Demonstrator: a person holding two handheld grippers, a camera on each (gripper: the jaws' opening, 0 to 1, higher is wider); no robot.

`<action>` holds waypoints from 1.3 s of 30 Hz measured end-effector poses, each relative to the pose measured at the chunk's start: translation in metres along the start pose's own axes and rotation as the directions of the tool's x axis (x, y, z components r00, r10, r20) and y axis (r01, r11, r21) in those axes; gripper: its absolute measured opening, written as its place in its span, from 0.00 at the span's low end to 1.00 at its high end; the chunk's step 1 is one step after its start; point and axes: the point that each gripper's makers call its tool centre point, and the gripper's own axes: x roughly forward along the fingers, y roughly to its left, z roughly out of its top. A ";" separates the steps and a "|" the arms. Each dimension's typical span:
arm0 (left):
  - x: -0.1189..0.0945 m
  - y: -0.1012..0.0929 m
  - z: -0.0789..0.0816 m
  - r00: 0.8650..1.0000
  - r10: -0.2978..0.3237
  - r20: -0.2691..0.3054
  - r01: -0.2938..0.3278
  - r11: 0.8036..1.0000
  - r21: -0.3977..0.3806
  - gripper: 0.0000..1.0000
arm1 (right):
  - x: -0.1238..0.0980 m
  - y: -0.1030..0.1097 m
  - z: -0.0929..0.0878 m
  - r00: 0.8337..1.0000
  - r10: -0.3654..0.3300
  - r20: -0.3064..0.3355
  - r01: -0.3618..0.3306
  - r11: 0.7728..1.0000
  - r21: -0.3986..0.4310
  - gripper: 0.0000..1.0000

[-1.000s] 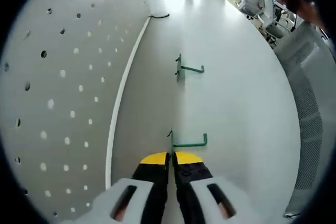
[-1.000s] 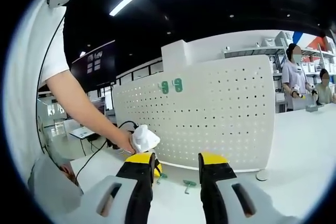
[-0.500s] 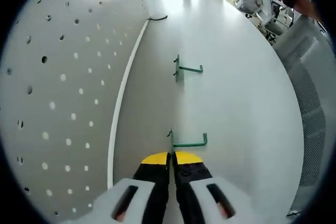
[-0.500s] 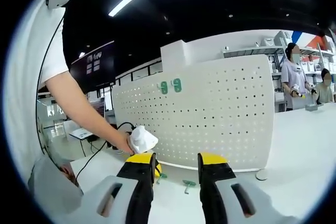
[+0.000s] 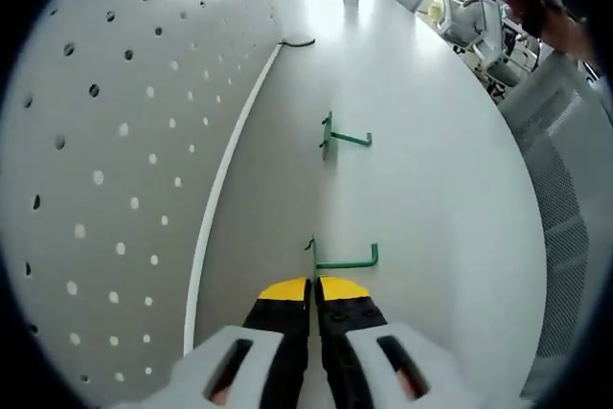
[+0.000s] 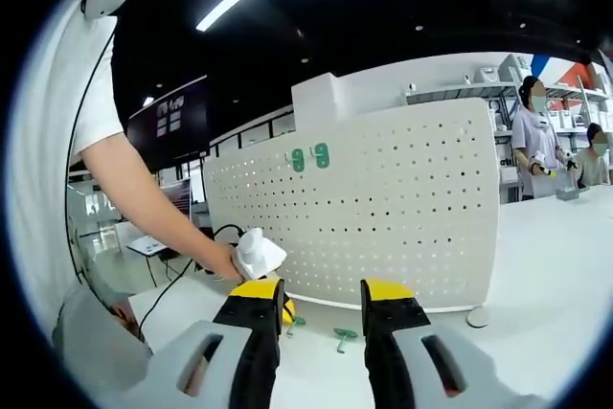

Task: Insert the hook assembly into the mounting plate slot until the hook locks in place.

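Green hook (image 5: 343, 261) pinched by the low, table-level left gripper (image 5: 315, 286).

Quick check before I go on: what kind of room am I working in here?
Probably an open demo or lab floor: a white pegboard stands on a long white table, office chairs sit beyond, and other people stand by wall shelves.

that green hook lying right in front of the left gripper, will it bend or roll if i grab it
Probably stiff: the near green hook looks like thin bent wire holding a crisp angle. Unlikely to roll, since its cross piece and upturned tip lie flat on the white table. It looks light, so the shut left gripper might slide it.
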 end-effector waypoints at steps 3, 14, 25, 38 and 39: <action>-0.002 -0.001 0.005 1.000 -0.002 0.023 0.002 1.000 0.002 0.02 | 0.000 0.000 0.000 1.000 0.001 0.001 -0.001 1.000 0.000 0.30; -0.011 0.005 0.013 0.996 0.029 0.080 -0.028 0.999 -0.016 0.02 | 0.000 0.001 0.001 1.000 0.004 0.005 -0.004 1.000 0.002 0.30; -0.020 0.005 0.019 0.991 0.053 0.120 -0.049 0.998 -0.031 0.02 | 0.000 0.001 0.005 1.000 0.005 0.014 -0.005 1.000 0.006 0.30; -0.036 0.007 0.029 0.979 0.084 0.187 -0.077 0.996 -0.047 0.02 | 0.004 0.005 0.010 0.999 0.024 0.033 -0.025 0.999 0.030 0.31; -0.037 0.007 0.030 0.977 0.090 0.194 -0.083 0.996 -0.045 0.02 | 0.005 0.005 0.010 0.999 0.026 0.032 -0.027 0.999 0.028 0.31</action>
